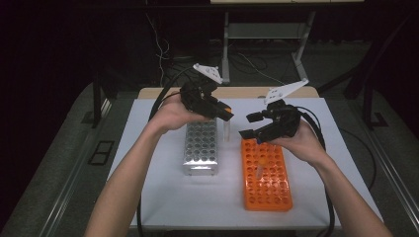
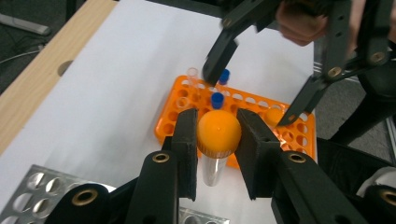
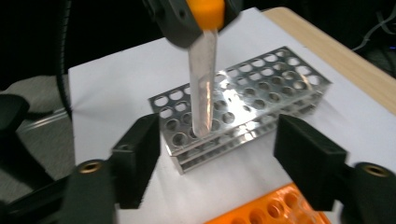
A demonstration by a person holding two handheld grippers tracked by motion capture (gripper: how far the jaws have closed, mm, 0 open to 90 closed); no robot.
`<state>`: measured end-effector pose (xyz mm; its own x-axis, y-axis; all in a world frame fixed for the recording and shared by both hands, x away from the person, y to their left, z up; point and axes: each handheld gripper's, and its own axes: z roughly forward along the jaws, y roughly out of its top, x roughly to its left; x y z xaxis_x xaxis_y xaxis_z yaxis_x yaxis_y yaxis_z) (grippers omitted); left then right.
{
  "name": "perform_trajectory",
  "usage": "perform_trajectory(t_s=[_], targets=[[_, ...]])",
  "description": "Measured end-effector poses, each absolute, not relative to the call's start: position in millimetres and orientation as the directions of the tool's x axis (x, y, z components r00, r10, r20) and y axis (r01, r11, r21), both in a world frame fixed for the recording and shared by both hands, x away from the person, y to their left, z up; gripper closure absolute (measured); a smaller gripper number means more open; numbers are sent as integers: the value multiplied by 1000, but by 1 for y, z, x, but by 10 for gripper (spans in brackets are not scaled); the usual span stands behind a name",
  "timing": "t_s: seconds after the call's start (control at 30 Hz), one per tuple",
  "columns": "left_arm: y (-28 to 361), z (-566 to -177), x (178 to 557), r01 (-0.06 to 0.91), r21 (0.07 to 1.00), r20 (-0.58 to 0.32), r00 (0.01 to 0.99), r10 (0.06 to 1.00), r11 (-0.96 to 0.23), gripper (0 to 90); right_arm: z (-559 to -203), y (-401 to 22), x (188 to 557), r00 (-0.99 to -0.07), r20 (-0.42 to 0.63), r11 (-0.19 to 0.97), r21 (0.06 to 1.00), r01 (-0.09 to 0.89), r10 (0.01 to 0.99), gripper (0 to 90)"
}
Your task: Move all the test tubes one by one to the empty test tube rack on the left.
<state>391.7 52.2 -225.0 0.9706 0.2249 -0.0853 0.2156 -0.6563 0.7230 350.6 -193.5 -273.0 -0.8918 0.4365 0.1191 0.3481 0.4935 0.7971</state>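
The left gripper [image 1: 226,115] is clamped on the orange cap of a clear tube [image 2: 215,154], which hangs upright above the bench between the silver rack [image 1: 201,145] and the orange rack [image 1: 266,177], toward the far edge. The right gripper [image 1: 251,125] stands apart, nothing between its jaws.

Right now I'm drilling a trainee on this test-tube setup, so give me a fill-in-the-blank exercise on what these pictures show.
1. The left gripper is shut on a tube with an ____ cap.
2. The right gripper has its jaws ____, with nothing between them.
3. The metal rack has all its holes ____.
4. The other rack is coloured ____.

Missing words: orange; open; empty; orange
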Motion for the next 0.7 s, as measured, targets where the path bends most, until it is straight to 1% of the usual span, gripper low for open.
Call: perform_trajectory(t_s=[0.07,0.1,0.13,0.17,0.2,0.23,0.27,0.37,0.7], targets=[[55,-223,396,222,724,-82,968,238,-654,694,-273,-200,349,-878,117,477,802,360,465,193],[57,-222,398,228,724,-82,966,246,-652,694,-273,-200,349,-878,117,477,802,360,465,193],[58,-222,401,232,723,-79,963,256,-650,694,-272,-206,347,-861,116,460,806,373,496,124],[60,-221,404,236,722,-76,962,263,-651,694,-272,-206,347,-861,116,460,806,373,496,124],[61,-221,406,243,721,-75,958,276,-649,694,-272,-214,345,-845,121,441,809,388,520,93],[63,-220,410,244,720,-71,957,281,-650,694,-272,-214,345,-845,121,441,809,388,520,93],[65,-220,412,256,723,-75,953,295,-642,694,-272,-220,343,-822,120,419,814,402,557,3],[69,-219,421,271,723,-72,944,321,-635,694,-272,-231,337,-800,111,395,825,405,590,3],[78,-225,459,346,725,-83,903,422,-596,694,-285,-260,321,-767,155,331,837,437,622,3]])
